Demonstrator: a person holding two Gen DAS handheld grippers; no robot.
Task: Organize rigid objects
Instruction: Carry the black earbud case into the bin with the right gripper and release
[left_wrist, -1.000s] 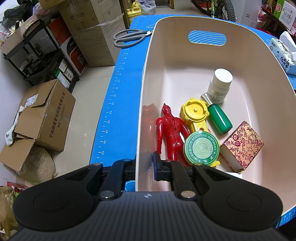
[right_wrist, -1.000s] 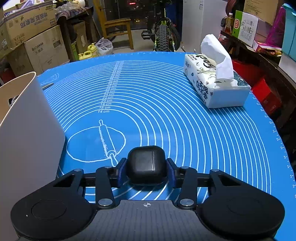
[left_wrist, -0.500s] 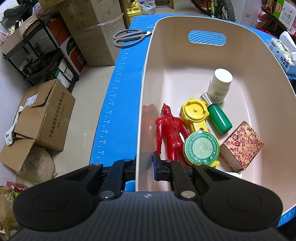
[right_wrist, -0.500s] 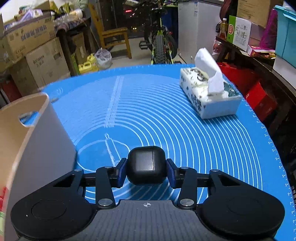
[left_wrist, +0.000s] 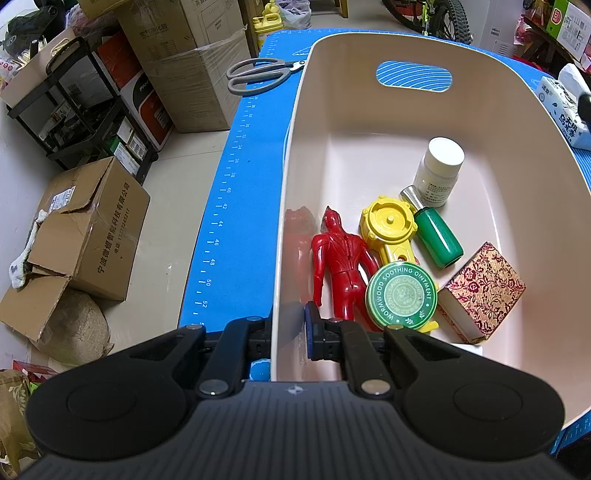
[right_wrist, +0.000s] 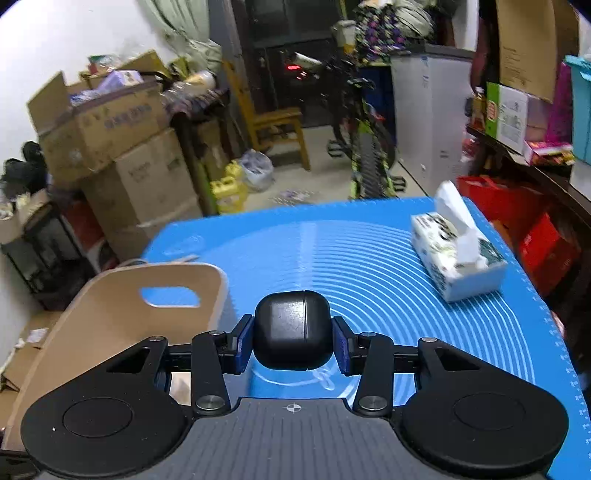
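My left gripper (left_wrist: 290, 338) is shut on the near left wall of the cream bin (left_wrist: 295, 155), one finger outside and one inside. In the bin lie a red figure (left_wrist: 341, 264), a yellow toy (left_wrist: 388, 227), a green ointment tin (left_wrist: 402, 294), a green bottle (left_wrist: 436, 236), a white bottle (left_wrist: 439, 168) and a patterned box (left_wrist: 484, 291). My right gripper (right_wrist: 292, 334) is shut on a black earbud case (right_wrist: 292, 328), held in the air above the blue mat (right_wrist: 388, 266), to the right of the bin (right_wrist: 110, 310).
Grey scissors (left_wrist: 260, 72) lie on the mat behind the bin's far left corner. A tissue box (right_wrist: 458, 258) stands at the mat's right side. Cardboard boxes (left_wrist: 85, 229) and a black rack (left_wrist: 81, 110) stand on the floor to the left.
My right gripper has risen with the black case and swung left towards the bin, which now shows its handle cut-out. My left gripper has not moved.
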